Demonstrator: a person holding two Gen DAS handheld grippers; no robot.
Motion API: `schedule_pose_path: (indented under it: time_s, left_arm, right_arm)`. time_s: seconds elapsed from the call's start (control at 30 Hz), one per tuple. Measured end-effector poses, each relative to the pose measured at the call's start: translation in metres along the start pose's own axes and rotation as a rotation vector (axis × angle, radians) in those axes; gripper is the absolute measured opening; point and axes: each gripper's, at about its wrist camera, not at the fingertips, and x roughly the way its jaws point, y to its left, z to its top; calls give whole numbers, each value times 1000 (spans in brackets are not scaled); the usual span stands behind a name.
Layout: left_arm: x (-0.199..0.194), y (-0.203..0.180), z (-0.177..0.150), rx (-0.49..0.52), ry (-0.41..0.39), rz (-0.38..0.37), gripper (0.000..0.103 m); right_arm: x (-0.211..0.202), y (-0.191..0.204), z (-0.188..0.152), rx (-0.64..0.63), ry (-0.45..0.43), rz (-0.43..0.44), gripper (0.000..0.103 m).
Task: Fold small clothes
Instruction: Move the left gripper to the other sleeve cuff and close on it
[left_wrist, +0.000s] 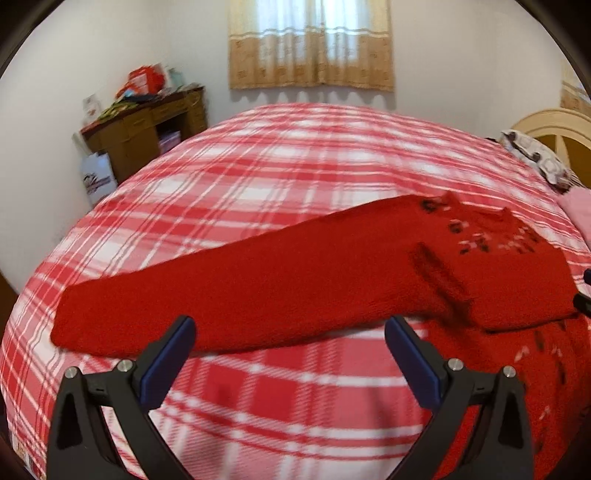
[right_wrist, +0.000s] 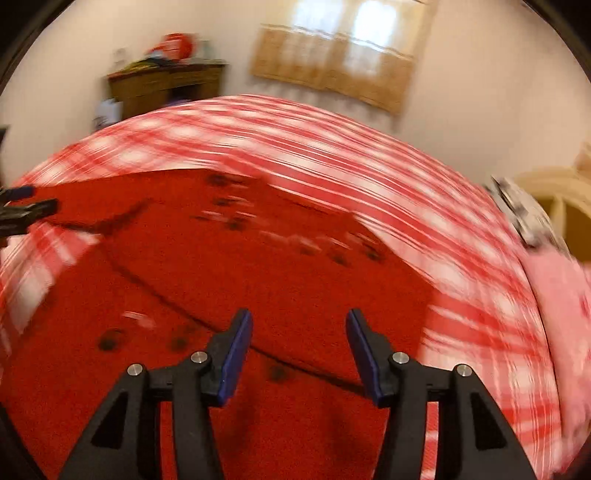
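Observation:
A red fuzzy sweater (left_wrist: 332, 273) with a dark and white pattern lies partly folded on the red plaid bed cover (left_wrist: 280, 177). One sleeve stretches out to the left. My left gripper (left_wrist: 290, 328) is open and empty, just in front of the sleeve's near edge. In the right wrist view the sweater (right_wrist: 258, 266) fills the middle, blurred. My right gripper (right_wrist: 299, 325) is open and empty above the sweater's body. The left gripper's fingertips (right_wrist: 33, 208) show at the left edge of that view.
A wooden desk (left_wrist: 147, 133) with clutter stands at the far left by the wall. A curtained window (left_wrist: 310, 44) is behind the bed. A patterned pillow (left_wrist: 543, 162), a pink cloth (left_wrist: 576, 206) and a cream headboard (left_wrist: 554, 125) are at the right.

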Motion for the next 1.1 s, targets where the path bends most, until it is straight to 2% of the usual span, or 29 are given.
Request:
schedule_pose_path:
  time_s: [0.13,0.2,0.23,0.33,0.37,0.4,0.43,0.5,0.6,0.67,0.73,0.8,0.83,0.87,0.9,1.0,1.1]
  left_arm:
    - [1,-36,12,50,-35,-17,103]
    - [10,-53,16,73,-30,-15,103]
    - [15,-61,17,88,-25,-5,103]
    - [36,-79,13,154,1,71,103]
    - [42,-81,11,168,11,110,103]
    - [51,-80,8,183,28,157,103]
    - [58,-75,5,184,45,190,103]
    - [66,-62,1,166,73,205,103]
    - [68,-46,-4,140,86,170,103]
    - [65,-43,-5,132,96,155,103]
    - [60,-42,-6,115,97,146,103]
    - [52,-40,-9,93,84,129,103]
    - [44,-35,-12,82,65,129,103]
    - [38,-31,-14,78,55,129,103]
    - [34,-25,-15,75,50,127,103]
    - [14,6,-18,47,20,144,103]
    - [2,48,-20,12,1,208,103]
  right_arm:
    - [8,-58,-15,161,-11,-23,54]
    - [16,-67,-18,198,-2,0,54]
    - [25,-69,-20,213,23,40,54]
    - [49,-57,-31,214,138,153,54]
    - [54,-48,-35,189,159,171,57]
    - [51,-38,-37,144,147,149,57]
    - [46,-29,-36,102,140,153,57]
    - [39,-23,-32,77,132,182,57]
    - [31,-20,-17,77,87,124,57]
    - [36,-15,-9,83,83,116,57]
    - [47,-6,-3,83,111,140,57]
    - [71,18,-1,22,210,212,58]
    - [70,27,-1,-24,207,189,58]
    - [65,40,2,-97,176,147,58]
    - [62,48,6,-129,172,154,58]
    - [47,62,24,-123,119,246,58]
    - [45,83,39,-167,74,248,58]
